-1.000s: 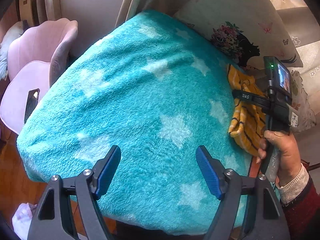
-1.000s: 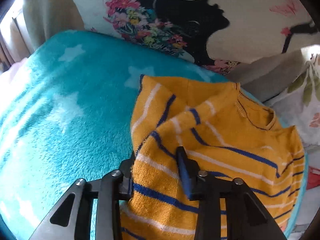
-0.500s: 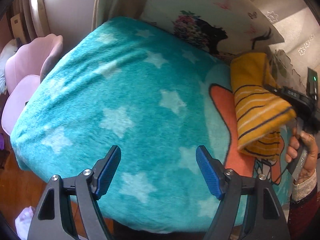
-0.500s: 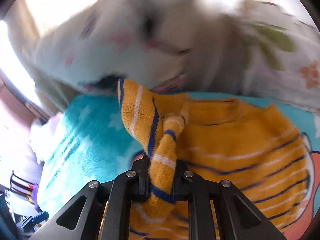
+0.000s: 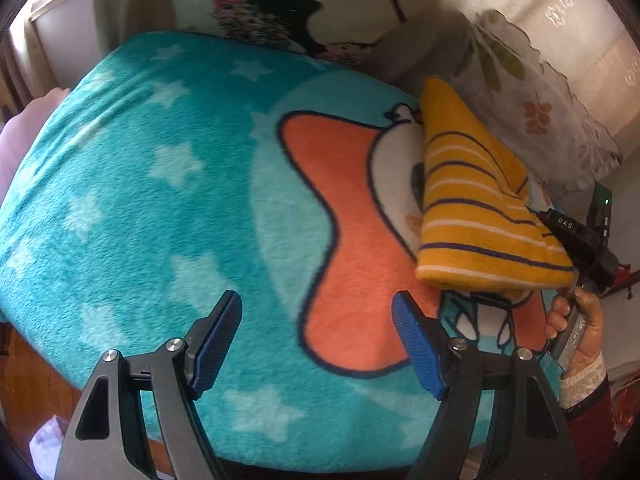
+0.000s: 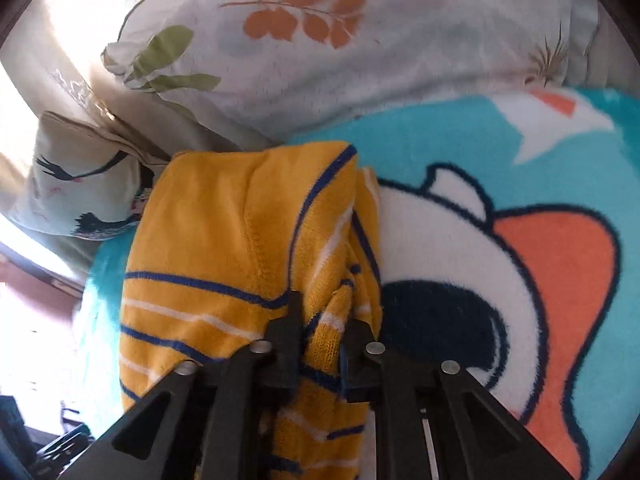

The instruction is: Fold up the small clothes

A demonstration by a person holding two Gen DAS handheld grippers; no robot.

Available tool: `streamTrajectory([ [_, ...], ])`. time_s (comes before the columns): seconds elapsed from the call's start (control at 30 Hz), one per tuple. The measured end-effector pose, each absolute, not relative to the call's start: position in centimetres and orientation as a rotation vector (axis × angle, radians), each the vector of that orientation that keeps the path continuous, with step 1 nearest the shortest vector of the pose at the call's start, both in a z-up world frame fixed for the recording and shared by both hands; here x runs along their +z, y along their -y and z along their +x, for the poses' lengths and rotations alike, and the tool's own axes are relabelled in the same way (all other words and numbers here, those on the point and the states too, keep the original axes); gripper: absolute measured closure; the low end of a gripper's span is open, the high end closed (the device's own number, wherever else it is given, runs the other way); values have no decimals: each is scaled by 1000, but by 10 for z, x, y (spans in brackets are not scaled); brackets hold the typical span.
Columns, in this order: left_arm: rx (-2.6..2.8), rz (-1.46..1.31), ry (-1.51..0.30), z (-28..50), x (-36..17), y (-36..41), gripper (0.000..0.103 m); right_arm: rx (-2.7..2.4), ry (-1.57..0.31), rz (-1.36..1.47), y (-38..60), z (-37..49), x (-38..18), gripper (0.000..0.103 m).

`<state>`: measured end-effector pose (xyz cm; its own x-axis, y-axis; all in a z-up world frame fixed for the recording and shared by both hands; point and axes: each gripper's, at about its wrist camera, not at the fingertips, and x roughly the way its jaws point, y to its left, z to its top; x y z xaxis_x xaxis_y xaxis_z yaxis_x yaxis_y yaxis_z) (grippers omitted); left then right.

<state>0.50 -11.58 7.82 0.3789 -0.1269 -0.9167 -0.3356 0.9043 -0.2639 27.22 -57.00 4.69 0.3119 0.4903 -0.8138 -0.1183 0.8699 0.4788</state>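
Note:
A yellow sweater with blue and white stripes hangs folded over at the right side of the teal blanket, next to a floral pillow. My right gripper pinches a bunched fold of the sweater between its fingers. Its jaws are opening slightly, with the cloth still between them. A hand holds that gripper at the right edge of the left wrist view. My left gripper stands open above the blanket's orange cartoon patch, with nothing between its blue pads.
A pillow with a dark-haired figure leans at the back. The leaf-print pillow lies along the blanket's far right side. A pink chair and wood floor lie beyond the left edge of the bed.
The right gripper closed on the sweater, lifted it off the starred area and carried it right to the cartoon print by the leaf pillow. The left gripper followed rightward, still open.

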Motion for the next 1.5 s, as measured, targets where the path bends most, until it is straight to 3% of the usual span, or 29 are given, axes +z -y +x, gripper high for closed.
streamTrajectory([
  [0.07, 125, -436, -1177, 15, 81, 124, 27, 432, -1187, 388, 578, 270, 53, 75],
  [0.13, 106, -437, -1163, 31, 82, 130, 27, 425, -1161, 415, 599, 271, 64, 42],
  [0.2, 67, -451, -1137, 52, 82, 136, 25, 435, -1150, 472, 613, 275, 67, 30],
  [0.37, -95, -484, -1081, 118, 69, 155, 14, 483, -1234, 494, 602, 291, 46, 28],
  [0.6, -296, -676, -1168, 197, 1, 164, 6, 484, -1258, 512, 571, 303, 9, 21],
  [0.67, -323, -715, -1152, 202, 1, 164, 6, 496, -1259, 531, 568, 306, 7, 24],
  [0.7, -376, -749, -1154, 205, 3, 165, 16, 524, -1287, 571, 565, 307, 4, 41],
  [0.73, -409, -782, -1165, 206, 5, 166, 39, 545, -1313, 624, 563, 309, 0, 52],
  [0.83, -378, -761, -1150, 201, 25, 163, 48, 580, -1310, 681, 557, 309, 9, 64],
  [0.9, -367, -729, -1136, 196, 44, 162, 49, 628, -1295, 749, 556, 307, 16, 68],
  [1.07, -300, -597, -1106, 179, 80, 165, 45, 719, -1248, 799, 551, 292, 32, 68],
  [1.27, -86, -377, -1220, 169, 50, 181, 37, 550, -1293, 613, 569, 279, 20, 51],
  [1.5, 4, -393, -1112, 121, 91, 180, 32, 545, -1103, 431, 573, 264, 101, 50],
])
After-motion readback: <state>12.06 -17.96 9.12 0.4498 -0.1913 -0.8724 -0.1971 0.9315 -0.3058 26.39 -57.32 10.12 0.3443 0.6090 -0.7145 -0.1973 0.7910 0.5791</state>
